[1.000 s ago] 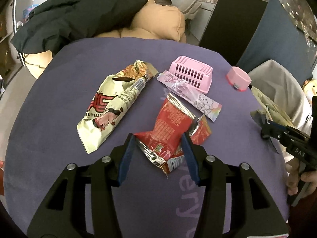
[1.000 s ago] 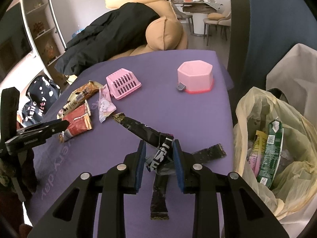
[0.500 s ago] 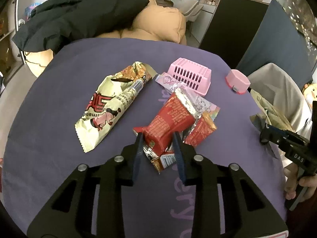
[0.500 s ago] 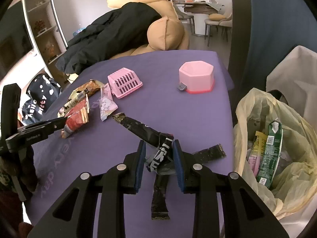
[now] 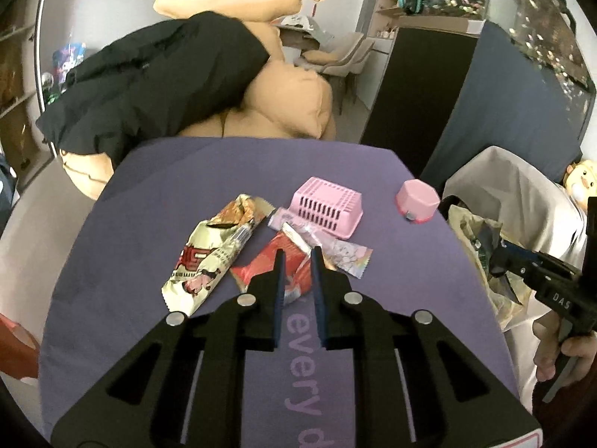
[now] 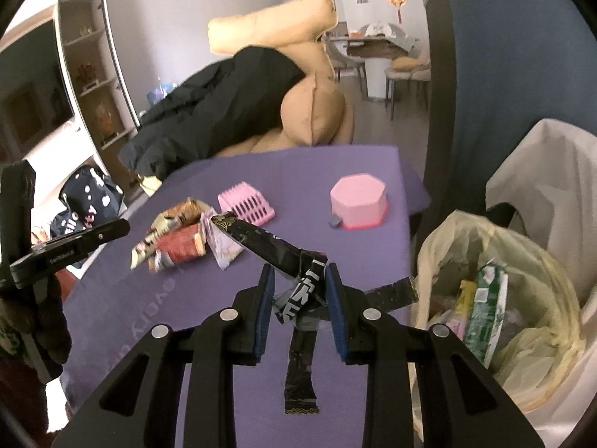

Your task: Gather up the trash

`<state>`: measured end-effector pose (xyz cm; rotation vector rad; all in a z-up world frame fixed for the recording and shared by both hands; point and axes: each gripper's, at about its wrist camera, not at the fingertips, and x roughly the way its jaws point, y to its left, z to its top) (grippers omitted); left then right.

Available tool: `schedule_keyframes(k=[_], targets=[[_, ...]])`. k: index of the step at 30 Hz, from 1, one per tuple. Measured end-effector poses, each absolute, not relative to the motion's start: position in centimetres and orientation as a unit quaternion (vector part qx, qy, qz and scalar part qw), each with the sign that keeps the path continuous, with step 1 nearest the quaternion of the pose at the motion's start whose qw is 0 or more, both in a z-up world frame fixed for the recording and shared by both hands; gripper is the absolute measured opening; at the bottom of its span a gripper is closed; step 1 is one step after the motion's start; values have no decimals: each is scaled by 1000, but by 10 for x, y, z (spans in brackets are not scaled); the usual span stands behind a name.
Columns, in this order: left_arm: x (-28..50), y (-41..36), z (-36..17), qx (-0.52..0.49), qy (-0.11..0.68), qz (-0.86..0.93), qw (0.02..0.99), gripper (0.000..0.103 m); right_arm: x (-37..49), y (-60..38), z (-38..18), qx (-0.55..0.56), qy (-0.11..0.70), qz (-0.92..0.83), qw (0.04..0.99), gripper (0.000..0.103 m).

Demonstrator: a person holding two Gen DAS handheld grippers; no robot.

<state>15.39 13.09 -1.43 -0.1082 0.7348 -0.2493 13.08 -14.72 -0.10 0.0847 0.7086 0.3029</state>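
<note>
Between the left gripper's (image 5: 296,261) blue-padded jaws, in the left wrist view, sits a crumpled red foil snack wrapper (image 5: 274,267), near the middle of the purple-covered bench (image 5: 149,205). The jaws are closing on it and the pads already pinch its bunched near end, so I read it as grasped. It looks feather-light, limp and slick; a pinch across a gathered fold, as here, should hold better than one on a flat single layer, which could slide out. Just left of it lies a long cream printed snack packet (image 5: 209,261), and just beyond it a small pastel cartoon-printed sachet (image 5: 335,248), touching an overturned pink slotted plastic basket (image 5: 328,207). A pink hexagonal plastic box (image 5: 416,201) stands near the bench's far right corner.

Seen from the right wrist camera, the right gripper (image 6: 300,287) is clenched on a long black foil wrapper (image 6: 298,287), taken at its crumpled middle, with one tail reaching away toward the far side and another drooping toward the near edge. It is equally light and floppy, so the loose tails may snag or flap. Off the bench's right edge stands a bin lined with a pale yellow plastic bag (image 6: 541,261), already holding wrappers, where both pieces probably belong.
</note>
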Motion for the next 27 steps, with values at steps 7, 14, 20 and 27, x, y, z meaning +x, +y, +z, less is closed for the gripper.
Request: schedule_keyframes(k=[7, 14, 20, 27], targets=[[154, 134, -18, -60, 357, -149, 920, 20, 125, -153, -3, 47, 347, 152, 924, 27], [194, 157, -54, -66, 375, -170, 909, 45, 131, -149, -17, 43, 364, 154, 917, 27], [212, 146, -84, -40, 418, -163, 893, 46, 135, -148, -27, 38, 378, 150, 913, 27], [180, 127, -76, -70, 448, -255, 854, 49, 135, -153, -31, 47, 381, 147, 912, 27]])
